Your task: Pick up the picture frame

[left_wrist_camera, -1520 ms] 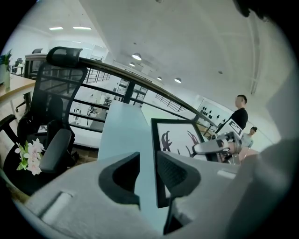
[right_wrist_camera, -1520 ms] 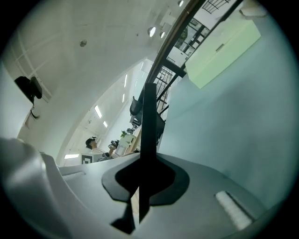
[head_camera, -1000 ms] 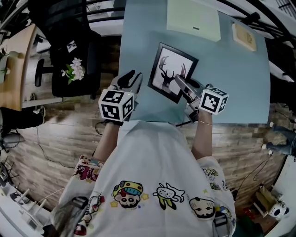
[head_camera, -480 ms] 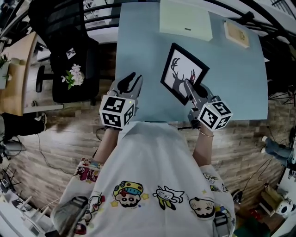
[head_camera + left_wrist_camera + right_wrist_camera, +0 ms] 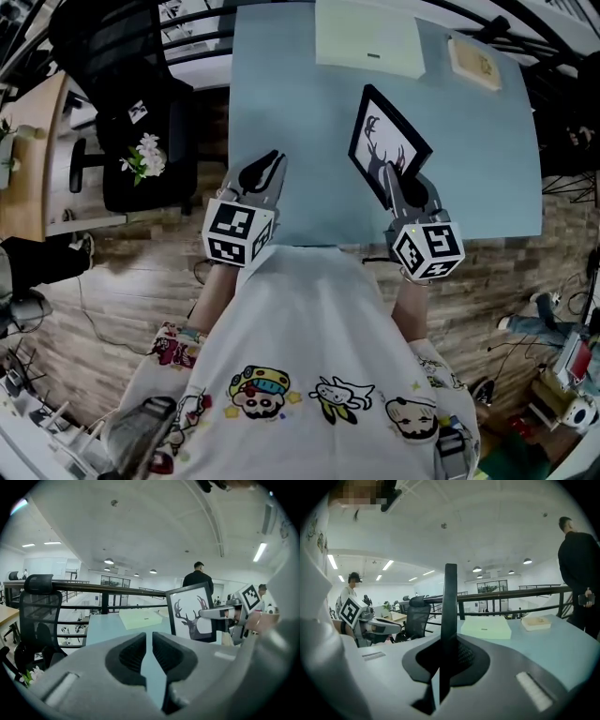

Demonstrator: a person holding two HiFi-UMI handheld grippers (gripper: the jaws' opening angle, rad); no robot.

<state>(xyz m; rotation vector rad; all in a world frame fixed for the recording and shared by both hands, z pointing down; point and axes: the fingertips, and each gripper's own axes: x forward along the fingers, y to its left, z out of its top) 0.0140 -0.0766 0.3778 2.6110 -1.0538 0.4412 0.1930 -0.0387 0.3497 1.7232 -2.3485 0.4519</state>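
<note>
The picture frame, black-edged with a deer silhouette, stands tilted up off the blue table. My right gripper is shut on its near lower edge. In the right gripper view the frame shows edge-on as a thin dark bar between the pads. The left gripper view shows its front with the right gripper clamped on it. My left gripper hovers over the table's near left part, apart from the frame. Its jaws have just been closing and stand at a narrow gap with nothing between them.
A pale green flat box and a small tan box lie at the table's far side. A black office chair with white flowers stands left of the table. A railing and a person in black are beyond it.
The right gripper has lifted the frame, tipped it from nearly flat to upright and carried it right. The left gripper's jaws have narrowed from wide open to a slim gap.
</note>
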